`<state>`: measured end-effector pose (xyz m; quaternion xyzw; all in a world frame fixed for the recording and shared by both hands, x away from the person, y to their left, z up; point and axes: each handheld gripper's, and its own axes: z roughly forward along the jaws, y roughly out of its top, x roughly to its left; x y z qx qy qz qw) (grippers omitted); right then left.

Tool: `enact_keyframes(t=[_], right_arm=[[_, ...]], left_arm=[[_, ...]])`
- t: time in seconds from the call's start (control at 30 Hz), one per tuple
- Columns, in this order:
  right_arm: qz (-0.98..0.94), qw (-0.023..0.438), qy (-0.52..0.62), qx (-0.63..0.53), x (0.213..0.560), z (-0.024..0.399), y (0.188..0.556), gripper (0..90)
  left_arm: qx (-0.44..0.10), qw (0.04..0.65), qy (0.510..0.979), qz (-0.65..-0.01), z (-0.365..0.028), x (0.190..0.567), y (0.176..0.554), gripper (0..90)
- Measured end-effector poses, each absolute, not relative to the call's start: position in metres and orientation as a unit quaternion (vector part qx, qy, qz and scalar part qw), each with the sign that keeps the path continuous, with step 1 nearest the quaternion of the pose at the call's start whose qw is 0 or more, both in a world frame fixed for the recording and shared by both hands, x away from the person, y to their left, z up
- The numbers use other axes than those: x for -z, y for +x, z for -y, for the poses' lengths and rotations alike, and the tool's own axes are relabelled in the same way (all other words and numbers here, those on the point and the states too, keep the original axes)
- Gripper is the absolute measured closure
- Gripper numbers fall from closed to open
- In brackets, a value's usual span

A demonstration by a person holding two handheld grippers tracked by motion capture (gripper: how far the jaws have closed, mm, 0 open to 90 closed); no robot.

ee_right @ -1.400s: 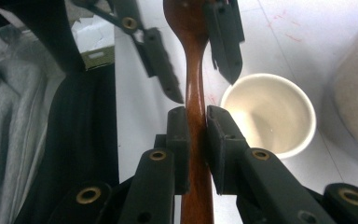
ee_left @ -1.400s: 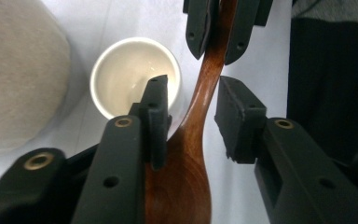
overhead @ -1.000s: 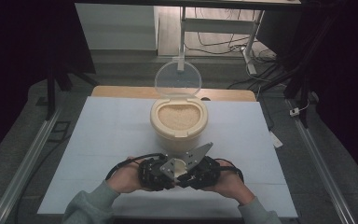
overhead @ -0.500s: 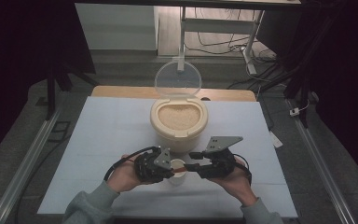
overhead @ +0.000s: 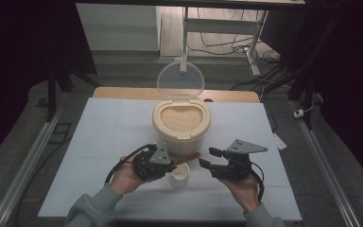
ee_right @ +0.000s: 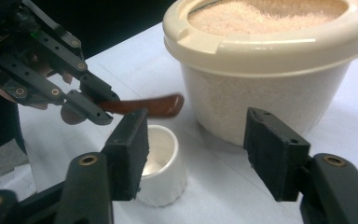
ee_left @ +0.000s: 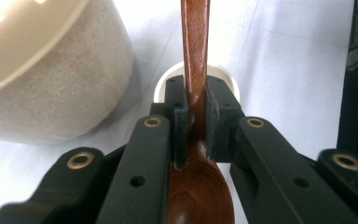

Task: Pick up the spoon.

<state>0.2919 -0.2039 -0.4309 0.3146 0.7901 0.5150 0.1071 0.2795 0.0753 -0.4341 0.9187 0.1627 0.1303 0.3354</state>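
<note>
My left gripper (overhead: 172, 165) is shut on the neck of a brown wooden spoon (overhead: 189, 159). In the left gripper view its pads (ee_left: 181, 109) clamp the spoon (ee_left: 195, 56), bowl end nearest the camera and handle pointing away over a small white cup (ee_left: 223, 77). The cup (overhead: 179, 173) stands on the table between the two hands. My right gripper (overhead: 208, 158) is to the right of the cup. Its jaws have just been opening and hold nothing. In the right gripper view the right gripper (ee_right: 200, 140) faces the spoon handle (ee_right: 144, 105), the cup (ee_right: 163, 172) and the left gripper (ee_right: 93, 109).
A cream rice container (overhead: 181, 122), full of grain, stands just behind the cup with its clear lid (overhead: 180, 80) tipped up at the back. The white table top (overhead: 104, 142) stretches to either side. Metal rails (overhead: 28, 156) run along the table's sides.
The right gripper has drawn away to the right from the left one, and its jaws have opened. The left gripper keeps the spoon over the cup.
</note>
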Motion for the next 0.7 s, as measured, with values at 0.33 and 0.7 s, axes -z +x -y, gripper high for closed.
enact_keyframes(t=[0.33, 0.7], right_arm=[[-0.780, 0.097, 0.318, -0.530, 0.436, 0.197, 0.291, 37.4], [-0.769, 0.090, 0.317, -0.548, 0.438, 0.186, 0.289, 45.9]], left_arm=[[-0.147, 0.357, 0.907, -0.169, -0.075, 0.432, 0.277, 79.8], [-0.151, 0.363, 0.904, -0.167, -0.069, 0.434, 0.274, 79.8]])
